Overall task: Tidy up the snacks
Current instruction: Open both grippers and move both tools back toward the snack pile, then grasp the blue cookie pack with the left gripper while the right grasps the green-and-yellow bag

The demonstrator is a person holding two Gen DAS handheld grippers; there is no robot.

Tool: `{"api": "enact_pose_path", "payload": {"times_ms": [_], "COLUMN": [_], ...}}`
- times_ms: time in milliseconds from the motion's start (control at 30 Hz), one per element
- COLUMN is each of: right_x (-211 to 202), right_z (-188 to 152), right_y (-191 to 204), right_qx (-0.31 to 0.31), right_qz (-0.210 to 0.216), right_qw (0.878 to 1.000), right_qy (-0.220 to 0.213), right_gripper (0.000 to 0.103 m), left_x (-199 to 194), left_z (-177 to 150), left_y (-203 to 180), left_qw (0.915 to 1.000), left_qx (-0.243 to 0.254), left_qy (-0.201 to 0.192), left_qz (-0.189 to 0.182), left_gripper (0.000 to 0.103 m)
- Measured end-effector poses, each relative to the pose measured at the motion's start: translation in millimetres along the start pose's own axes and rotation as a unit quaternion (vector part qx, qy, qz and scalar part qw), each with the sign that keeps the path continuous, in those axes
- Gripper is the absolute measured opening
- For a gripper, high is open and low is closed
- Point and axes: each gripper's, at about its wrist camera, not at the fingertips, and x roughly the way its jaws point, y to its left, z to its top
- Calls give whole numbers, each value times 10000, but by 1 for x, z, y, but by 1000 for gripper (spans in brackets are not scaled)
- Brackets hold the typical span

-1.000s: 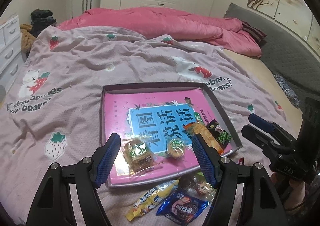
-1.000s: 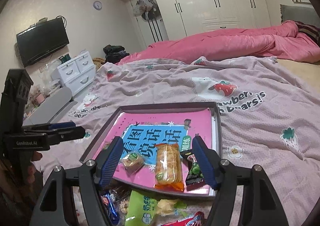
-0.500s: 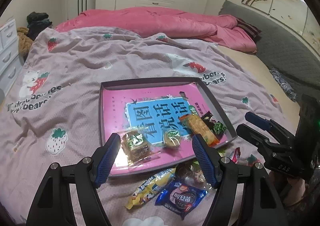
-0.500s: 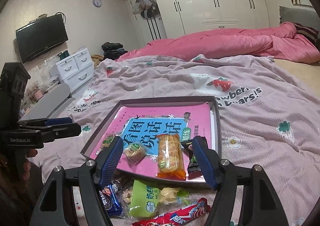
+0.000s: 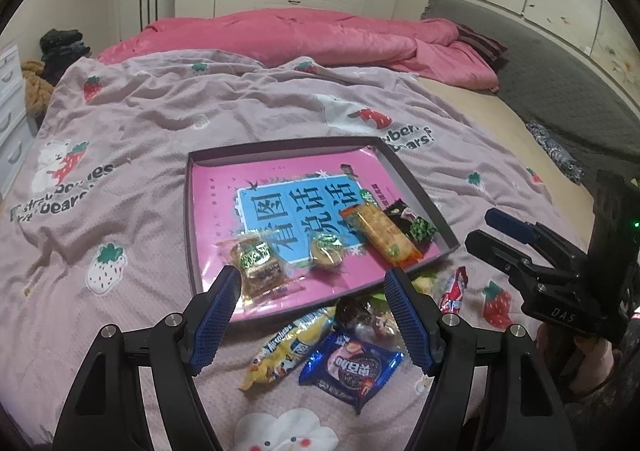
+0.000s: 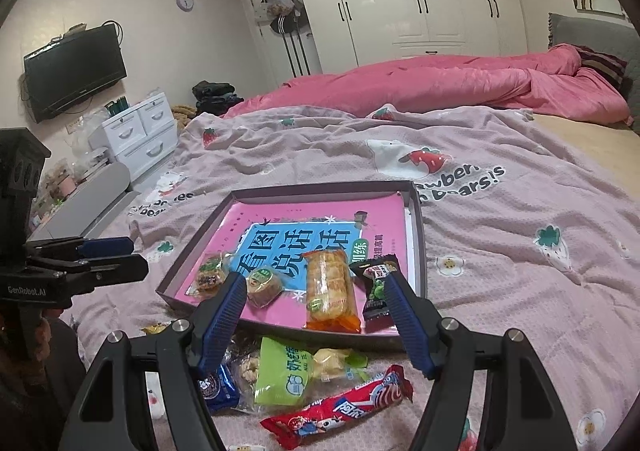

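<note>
I had both tongs hanging over the near edge of the bed, each pointing down at the snacks. The left tongs point(image 5: 312, 315) stood open with nothing between the blue pads; beneath them, on the pink strawberry blanket point(image 5: 132, 179), lay a yellow wafer pack point(image 5: 290, 345), a blue sandwich-cookie pack point(image 5: 352, 367) just beside it, and a dark clear-wrapped sweet point(image 5: 362, 317) touching the tray's near wall. A red candy wrapper point(image 5: 452, 291) lay a little apart to the right.

The right tongs point(image 6: 314, 315) were open too, gripping nothing. From that camera I saw a green packet point(image 6: 288, 375) and a long red bar point(image 6: 340, 407) on the blanket in front of the tray, with the blue cookie pack partly hidden behind the left pad.

The shallow dark tray point(image 5: 416, 191) sat flat on the blanket, a pink book with a blue title panel point(image 5: 296, 211) lining its floor. Four snacks already lay along its near side: a clear-bagged pastry point(image 5: 256, 263) at the left, a small round green-labelled cake point(image 5: 327, 251), a long orange-ended biscuit pack point(image 5: 382, 233), and a black packet of green peas point(image 5: 416, 221) against the right wall.

In each view the other tongs showed at the picture's edge, held by a hand point(image 5: 592, 363).
</note>
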Motion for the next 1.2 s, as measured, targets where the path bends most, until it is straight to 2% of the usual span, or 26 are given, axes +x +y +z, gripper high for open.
{"api": "enact_pose_path", "payload": {"times_ms": [267, 733, 1200], "right_x": [-15, -30, -30], "right_z": [-3, -12, -22], "right_y": [-3, -5, -1], "right_qx": [116, 201, 306], "right_qz": [-78, -165, -72], "right_qw": [9999, 9996, 9993], "right_qy": [-53, -52, 189], "right_gripper": [71, 71, 71], "left_x": [1, -1, 14], "left_z": [-18, -36, -60], "left_y": [-7, -13, -30], "left_qw": [9997, 9988, 9957], "left_qx": [112, 255, 476], "left_qy": [226, 398, 768], "left_qz": [-50, -90, -202], "left_gripper": [76, 76, 76]}}
